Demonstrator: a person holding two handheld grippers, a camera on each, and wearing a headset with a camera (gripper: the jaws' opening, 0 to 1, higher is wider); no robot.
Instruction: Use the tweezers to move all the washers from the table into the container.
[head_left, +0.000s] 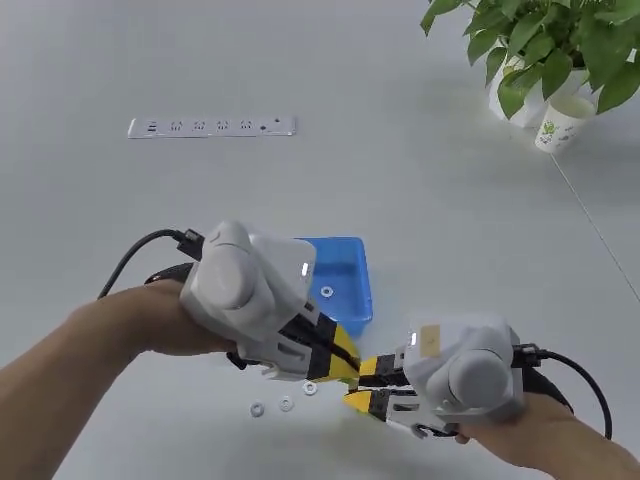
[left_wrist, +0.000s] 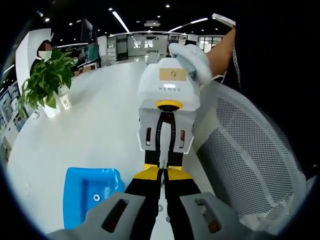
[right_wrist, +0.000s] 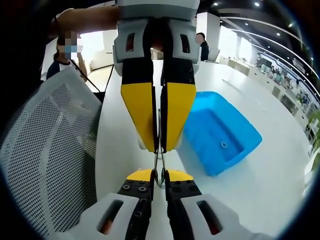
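My two grippers meet tip to tip near the table's front edge. The left gripper (head_left: 343, 360) (left_wrist: 161, 176) and the right gripper (head_left: 364, 385) (right_wrist: 159, 177) are both shut on thin metal tweezers (right_wrist: 159, 159) (left_wrist: 161, 162), held edge-on between the yellow jaw tips. Just beyond them sits the blue container (head_left: 352, 262) (left_wrist: 80, 192) (right_wrist: 227, 117), with one washer (head_left: 327, 292) (right_wrist: 223, 145) lying inside. Three small washers (head_left: 286, 404) lie on the table below the left gripper.
A white power strip (head_left: 210, 127) lies at the far left. A potted plant (head_left: 540, 50) and a paper cup (head_left: 560, 122) stand at the far right, near the table edge (head_left: 600, 240). A white mesh chair (left_wrist: 250, 165) (right_wrist: 45, 140) stands beside the table.
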